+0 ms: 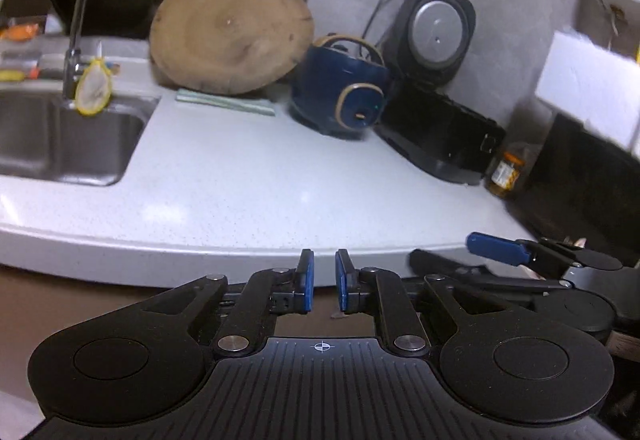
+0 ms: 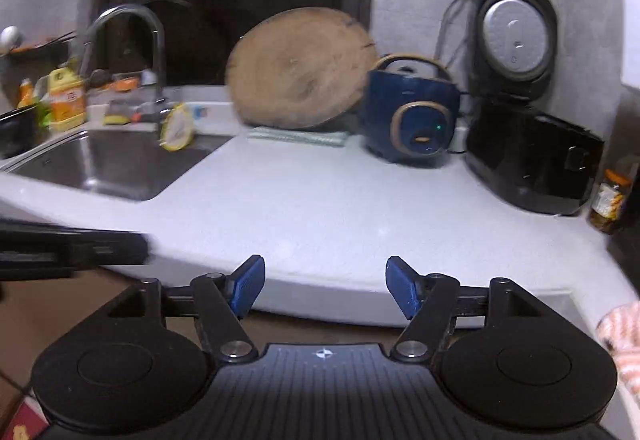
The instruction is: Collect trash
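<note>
The right gripper [image 2: 325, 287] hangs at the counter's [image 2: 320, 207] front edge, jaws wide apart with nothing between the blue pads [image 2: 248, 286]. To the left a steel sink [image 2: 116, 163] sits under a curved tap [image 2: 136, 39], a yellow-rimmed sponge [image 2: 178, 133] leaning at its corner. Behind, a round wooden board [image 2: 300, 69] stands tilted against the wall on a folded cloth [image 2: 298, 137]. Right of it sits a blue cooker [image 2: 410, 111], then a black cooker [image 2: 528, 155] with its lid [image 2: 514, 31] raised. A jar [image 2: 610, 199] stands at the far right. A blurred dark gripper part [image 2: 72, 248] enters from the left.
</note>
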{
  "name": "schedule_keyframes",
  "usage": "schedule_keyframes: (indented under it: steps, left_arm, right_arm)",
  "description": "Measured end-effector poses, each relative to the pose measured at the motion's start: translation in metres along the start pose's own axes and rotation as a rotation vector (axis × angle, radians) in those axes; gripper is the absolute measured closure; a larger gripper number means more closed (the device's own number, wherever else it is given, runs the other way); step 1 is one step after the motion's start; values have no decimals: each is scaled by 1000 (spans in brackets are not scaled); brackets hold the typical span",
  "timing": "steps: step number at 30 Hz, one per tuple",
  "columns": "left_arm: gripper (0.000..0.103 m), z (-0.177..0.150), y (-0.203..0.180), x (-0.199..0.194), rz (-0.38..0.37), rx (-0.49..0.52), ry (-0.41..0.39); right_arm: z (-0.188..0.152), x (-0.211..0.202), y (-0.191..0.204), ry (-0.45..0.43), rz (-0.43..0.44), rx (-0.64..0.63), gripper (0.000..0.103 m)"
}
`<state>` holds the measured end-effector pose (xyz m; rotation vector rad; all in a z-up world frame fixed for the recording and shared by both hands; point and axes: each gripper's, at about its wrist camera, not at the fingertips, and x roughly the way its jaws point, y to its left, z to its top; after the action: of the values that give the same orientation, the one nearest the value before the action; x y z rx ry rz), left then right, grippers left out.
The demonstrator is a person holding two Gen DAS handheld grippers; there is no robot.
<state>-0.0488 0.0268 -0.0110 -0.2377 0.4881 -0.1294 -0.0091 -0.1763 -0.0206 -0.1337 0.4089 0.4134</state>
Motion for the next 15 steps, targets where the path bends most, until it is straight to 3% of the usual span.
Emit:
schedule_keyframes:
  steps: [4,8,11,15]
  left_arm:
    - [88,-11,-1,0,156,81,-114]
    - [88,-9,1,17,284,60,-94]
    - [88,-12,-4,27,263,43,-50]
    - [88,-23,-23,21,238,106,-72]
  right_arm:
    - [-13,11,-3,-23,16,89,34]
    - [-12,33,-12,-24,58,139,34]
    - [-8,45,-3,-3,58,121,34]
    - [-13,37,10,-28,52,88,34]
